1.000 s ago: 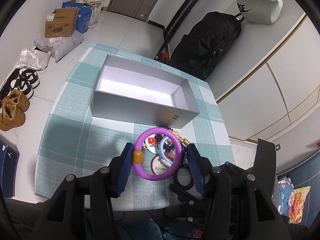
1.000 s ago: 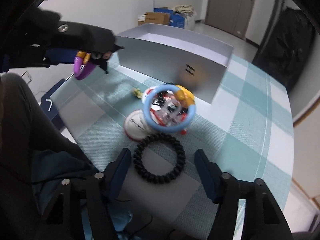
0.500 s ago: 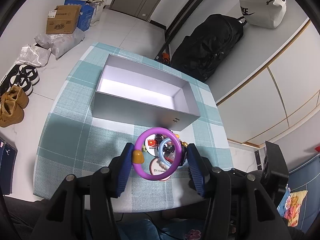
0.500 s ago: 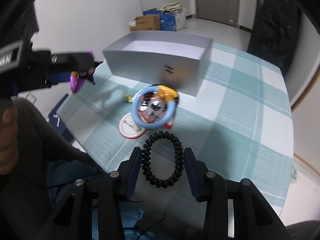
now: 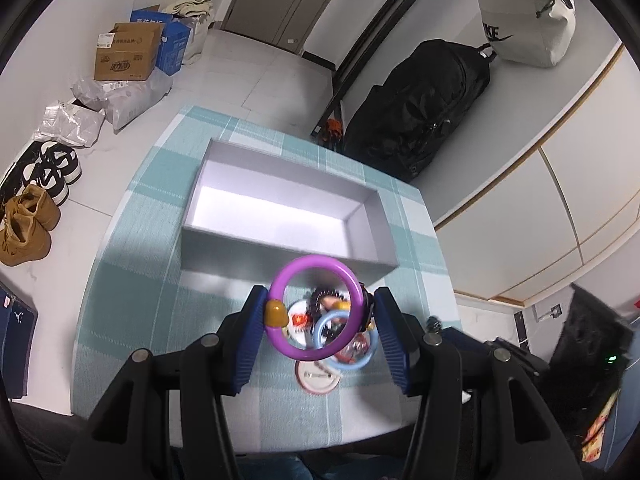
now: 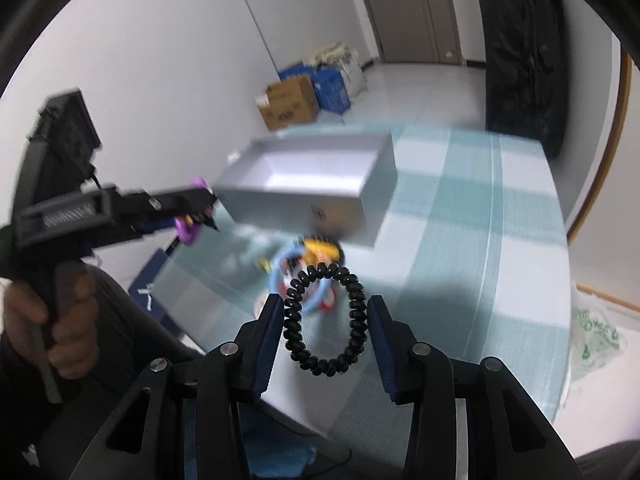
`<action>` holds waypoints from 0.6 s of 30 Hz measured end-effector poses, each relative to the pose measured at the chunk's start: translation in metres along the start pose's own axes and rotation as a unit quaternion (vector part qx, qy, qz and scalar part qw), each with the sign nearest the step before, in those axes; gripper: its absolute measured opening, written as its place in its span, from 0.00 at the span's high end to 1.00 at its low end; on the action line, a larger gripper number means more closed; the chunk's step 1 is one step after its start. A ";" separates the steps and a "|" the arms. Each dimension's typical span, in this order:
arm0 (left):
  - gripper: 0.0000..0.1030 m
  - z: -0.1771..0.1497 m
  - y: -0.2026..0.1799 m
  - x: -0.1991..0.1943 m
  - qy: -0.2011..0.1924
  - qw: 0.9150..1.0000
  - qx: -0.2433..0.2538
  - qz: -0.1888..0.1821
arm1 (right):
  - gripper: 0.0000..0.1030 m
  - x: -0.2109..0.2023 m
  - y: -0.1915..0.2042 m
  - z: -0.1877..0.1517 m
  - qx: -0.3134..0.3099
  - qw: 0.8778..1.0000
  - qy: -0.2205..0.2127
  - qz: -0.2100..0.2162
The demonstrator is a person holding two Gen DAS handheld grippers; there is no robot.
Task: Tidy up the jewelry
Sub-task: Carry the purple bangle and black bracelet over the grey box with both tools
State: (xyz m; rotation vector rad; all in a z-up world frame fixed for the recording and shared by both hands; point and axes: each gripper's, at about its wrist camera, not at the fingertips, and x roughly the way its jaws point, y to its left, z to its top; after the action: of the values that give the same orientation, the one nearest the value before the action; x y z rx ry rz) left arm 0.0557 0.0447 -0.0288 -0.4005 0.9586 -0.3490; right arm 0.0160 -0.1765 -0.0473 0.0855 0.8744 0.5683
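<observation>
Left wrist: left gripper (image 5: 320,316) pinching purple ring (image 5: 316,306); right gripper (image 6: 325,322) just-closed jaws round black coil bracelet (image 6: 325,320).

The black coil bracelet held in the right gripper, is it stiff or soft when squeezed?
Probably springy: the black coil bracelet looks pressed into an oval between the right gripper pads. It seems light, hanging there without sagging.

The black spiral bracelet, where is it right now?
In the right wrist view, the black spiral bracelet is pinched in the right gripper, lifted off the checked tablecloth, just nearer than the jewelry pile and grey box.
</observation>
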 end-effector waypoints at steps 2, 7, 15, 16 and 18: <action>0.53 0.006 -0.002 0.002 -0.005 1.000 0.004 0.007 | 0.60 -0.003 0.001 0.010 0.001 1.000 -0.012 0.007; 0.53 0.021 -0.001 0.007 -0.008 1.000 0.002 0.014 | 0.60 0.006 0.002 0.044 0.006 0.999 -0.023 0.025; 0.53 0.043 0.005 0.021 -0.003 0.999 -0.001 0.034 | 0.60 0.033 0.000 0.084 0.002 0.998 -0.020 0.052; 0.53 0.045 0.007 0.023 0.000 0.999 -0.003 0.034 | 0.60 0.037 -0.001 0.088 0.000 0.998 -0.017 0.056; 0.53 0.050 0.010 0.028 0.004 0.999 -0.009 0.034 | 0.60 0.046 -0.002 0.095 -0.006 0.998 -0.009 0.062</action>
State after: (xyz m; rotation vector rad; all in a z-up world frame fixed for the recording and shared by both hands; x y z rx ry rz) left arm 0.1137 0.0490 -0.0281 -0.3821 0.9807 -0.2815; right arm 0.1111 -0.1405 -0.0189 0.1349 0.8521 0.6871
